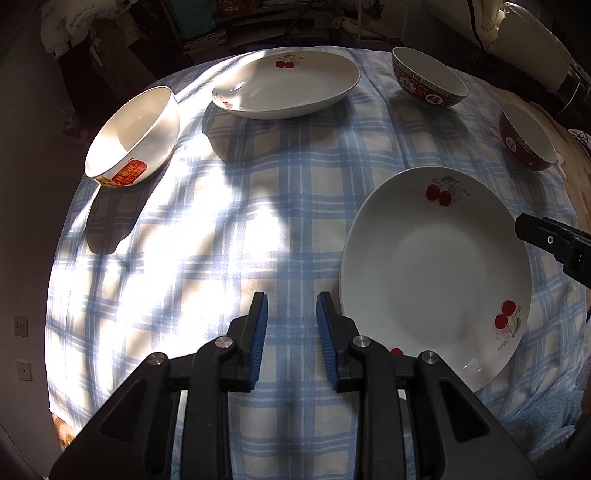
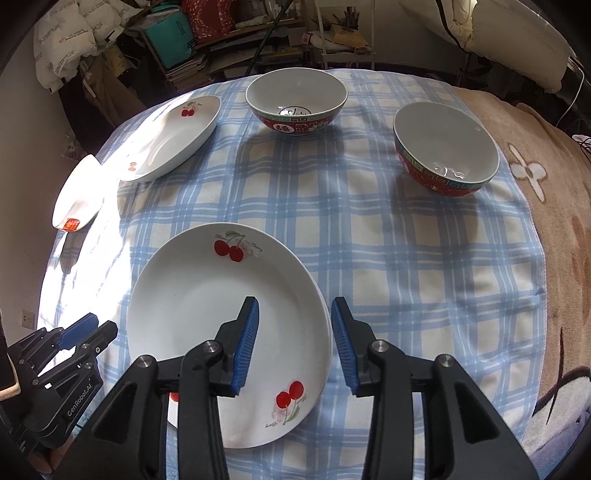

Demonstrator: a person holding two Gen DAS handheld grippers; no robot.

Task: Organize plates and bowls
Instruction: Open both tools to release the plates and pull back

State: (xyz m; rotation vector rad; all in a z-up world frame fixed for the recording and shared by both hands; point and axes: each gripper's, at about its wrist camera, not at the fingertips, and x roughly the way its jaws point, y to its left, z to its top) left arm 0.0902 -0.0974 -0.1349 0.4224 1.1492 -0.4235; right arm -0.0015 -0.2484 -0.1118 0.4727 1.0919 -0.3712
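Observation:
A white cherry-print plate (image 1: 436,266) (image 2: 221,314) lies near me on the plaid cloth. My right gripper (image 2: 294,301) stands open over its right rim: one blue pad is over the plate, the other over the cloth, neither pressing. One of its fingers (image 1: 543,236) shows at the plate's right edge. My left gripper (image 1: 291,314) (image 2: 101,323) is open and holds nothing, above the cloth left of the plate. A second cherry plate (image 1: 288,83) (image 2: 173,136) sits far back. A white bowl with a red label (image 1: 136,136) (image 2: 79,192) stands at the left edge. Two red-patterned bowls (image 2: 295,99) (image 2: 447,147) stand at the back and right.
The blue plaid cloth (image 2: 369,240) covers a round table. A brown flowered blanket (image 2: 535,177) lies under it on the right. Shelves with boxes and bags (image 2: 184,37) and white pillows (image 2: 498,33) crowd the space behind the table.

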